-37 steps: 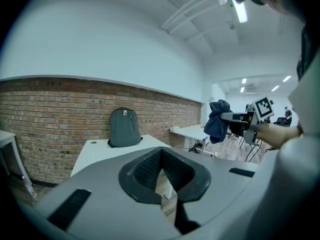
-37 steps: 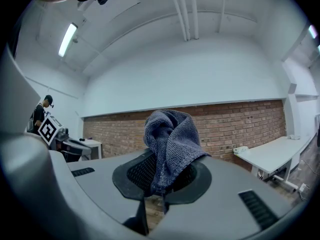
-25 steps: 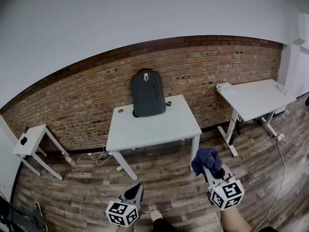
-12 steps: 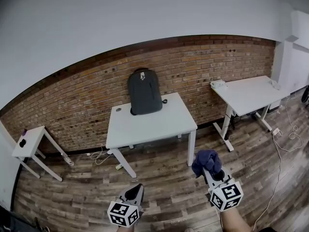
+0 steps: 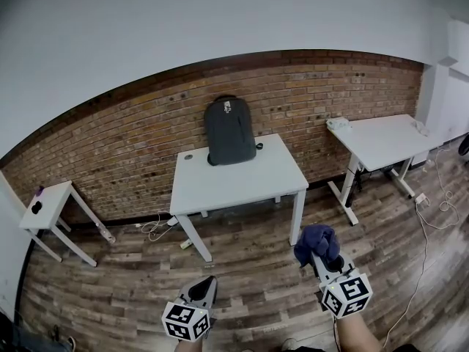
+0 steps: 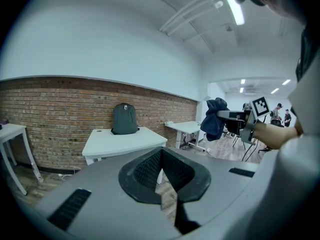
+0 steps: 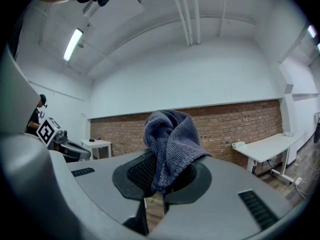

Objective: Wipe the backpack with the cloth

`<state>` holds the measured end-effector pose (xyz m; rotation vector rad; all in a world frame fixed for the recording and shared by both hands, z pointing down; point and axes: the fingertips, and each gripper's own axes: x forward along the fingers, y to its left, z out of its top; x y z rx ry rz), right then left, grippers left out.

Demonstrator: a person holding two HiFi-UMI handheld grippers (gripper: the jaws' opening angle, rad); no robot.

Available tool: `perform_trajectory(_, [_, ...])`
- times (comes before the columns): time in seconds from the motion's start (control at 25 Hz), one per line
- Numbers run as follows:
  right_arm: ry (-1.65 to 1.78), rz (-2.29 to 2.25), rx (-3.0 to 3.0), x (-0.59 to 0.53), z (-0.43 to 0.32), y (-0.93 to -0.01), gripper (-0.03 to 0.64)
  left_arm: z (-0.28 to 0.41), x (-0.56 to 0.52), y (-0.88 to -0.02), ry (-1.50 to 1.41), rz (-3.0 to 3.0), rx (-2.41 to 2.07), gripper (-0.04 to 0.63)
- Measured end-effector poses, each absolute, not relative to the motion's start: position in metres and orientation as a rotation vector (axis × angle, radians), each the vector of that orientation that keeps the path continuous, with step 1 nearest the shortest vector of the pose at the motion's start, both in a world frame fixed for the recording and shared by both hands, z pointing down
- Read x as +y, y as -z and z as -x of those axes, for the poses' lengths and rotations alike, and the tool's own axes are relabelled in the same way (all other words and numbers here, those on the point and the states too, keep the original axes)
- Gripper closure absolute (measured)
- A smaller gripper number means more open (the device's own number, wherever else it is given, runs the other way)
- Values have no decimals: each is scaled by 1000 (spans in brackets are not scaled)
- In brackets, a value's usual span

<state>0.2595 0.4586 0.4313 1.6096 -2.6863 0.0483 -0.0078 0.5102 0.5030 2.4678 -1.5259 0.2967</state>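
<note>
One soft, light cloth (image 5: 316, 240), pinched mid-fold in the right hand-held gripper (image 5: 322, 254), should drape easily; left hand-held gripper (image 5: 204, 289) closed, empty. Backpack (image 5: 230, 130) stands at twelve o'clock on the counter (image 5: 242, 185).

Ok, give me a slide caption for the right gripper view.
Right gripper clamps a blue-grey cloth, brick wall and white desk beyond.

Office: white desks (image 5: 238, 182), brick wall (image 5: 132, 152).
</note>
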Motion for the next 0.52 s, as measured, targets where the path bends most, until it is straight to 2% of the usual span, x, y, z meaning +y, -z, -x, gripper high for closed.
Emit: perform_trajectory(0.52, [-50,-1606,-2678,473,-254,-433,565,10,521,-499,-314,-2485,-1511,614])
